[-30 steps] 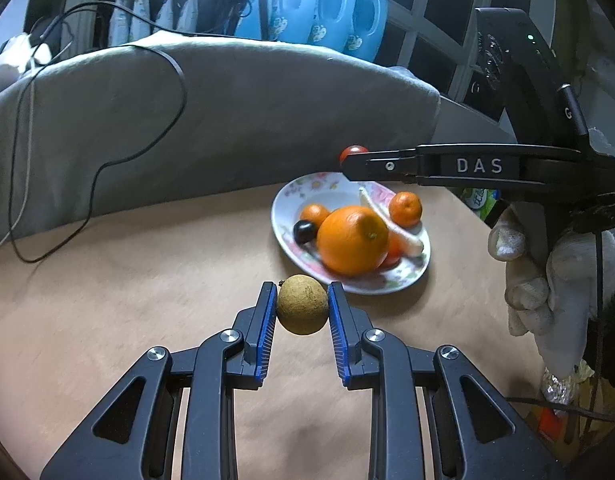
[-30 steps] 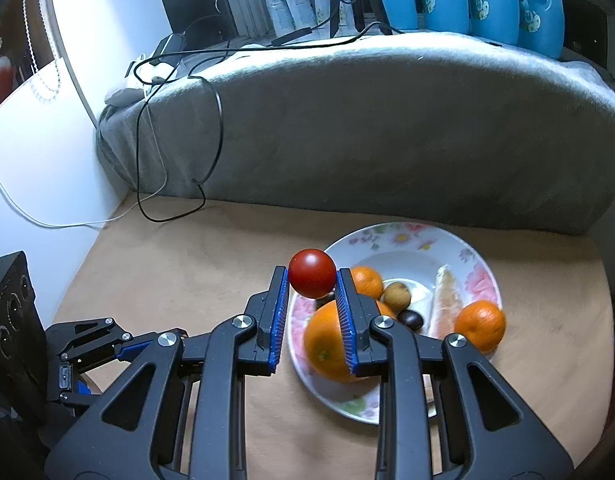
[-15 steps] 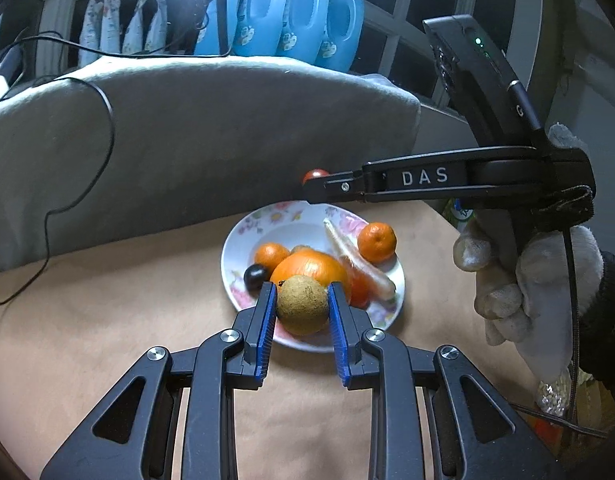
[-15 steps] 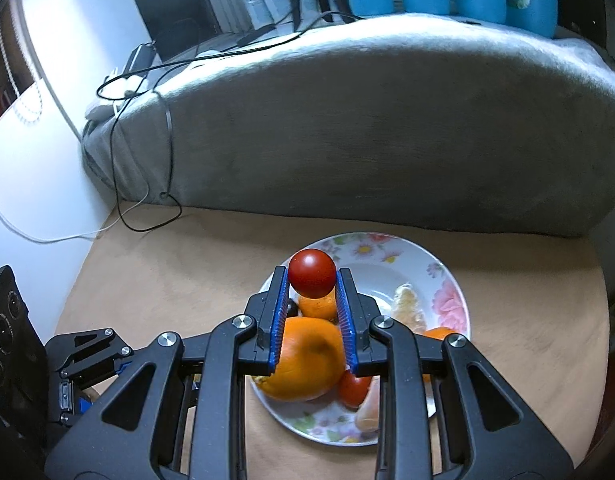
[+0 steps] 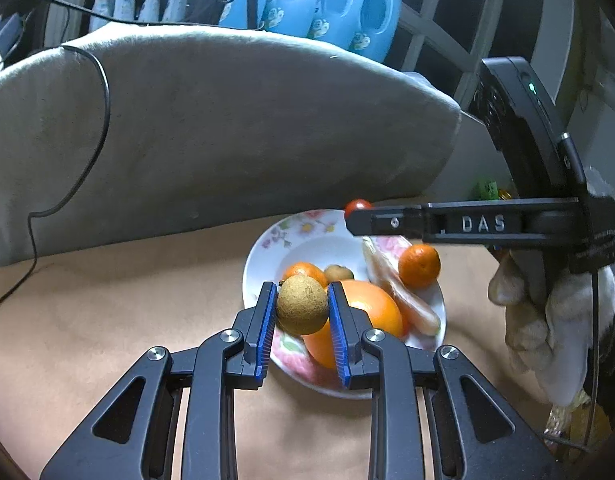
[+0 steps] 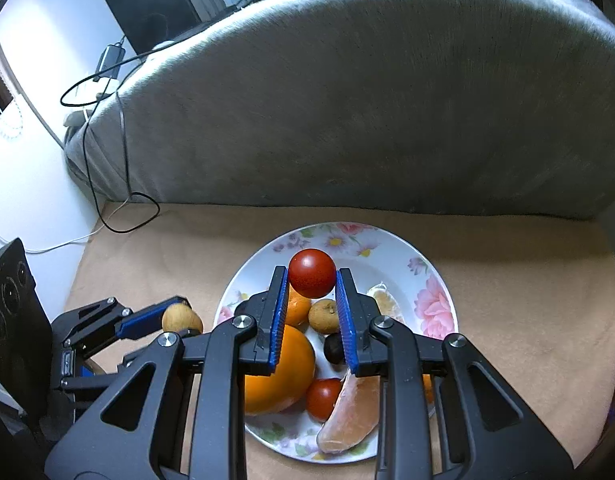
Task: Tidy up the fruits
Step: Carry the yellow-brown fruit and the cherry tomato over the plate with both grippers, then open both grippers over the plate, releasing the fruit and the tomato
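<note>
On the tan table point(image 6: 527, 300), the floral plate point(image 6: 435, 280) is carrying a large orange point(image 6: 279, 376), small mandarins, a peeled segment point(image 6: 349, 420), a dark fruit and a second tomato — its far half lying bare. Over it, the right gripper point(image 6: 311, 280) is pinching a red tomato point(image 6: 312, 273). At the plate's near rim, the left gripper point(image 5: 302, 310) is clamping a brown longan point(image 5: 302, 309), fingers level.

Large orange point(image 6: 277, 372) (tool-covered) partly hidden.

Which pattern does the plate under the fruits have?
The plate is white with pink and purple flowers around its rim, clearest in the right wrist view.
</note>
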